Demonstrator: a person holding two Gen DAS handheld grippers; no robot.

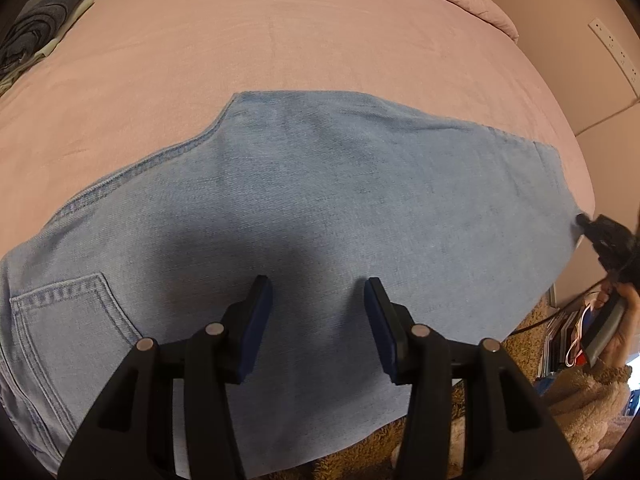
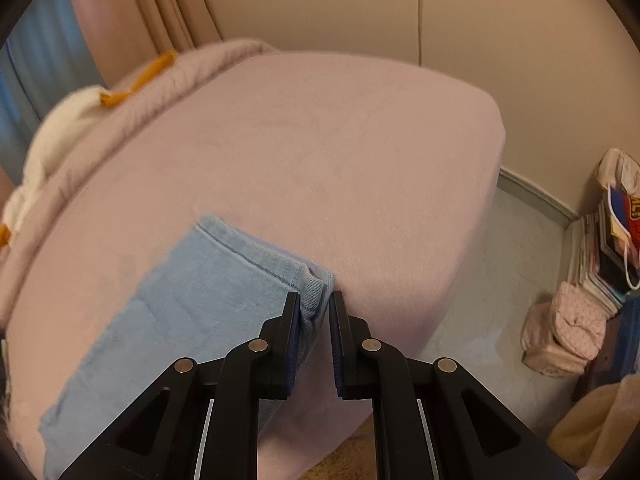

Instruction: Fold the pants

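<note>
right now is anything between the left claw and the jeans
Nothing visible. The left claw hangs open directly over the jeans, with only bare denim beneath it. The right claw sits at the hem corner, far to the side.
</note>
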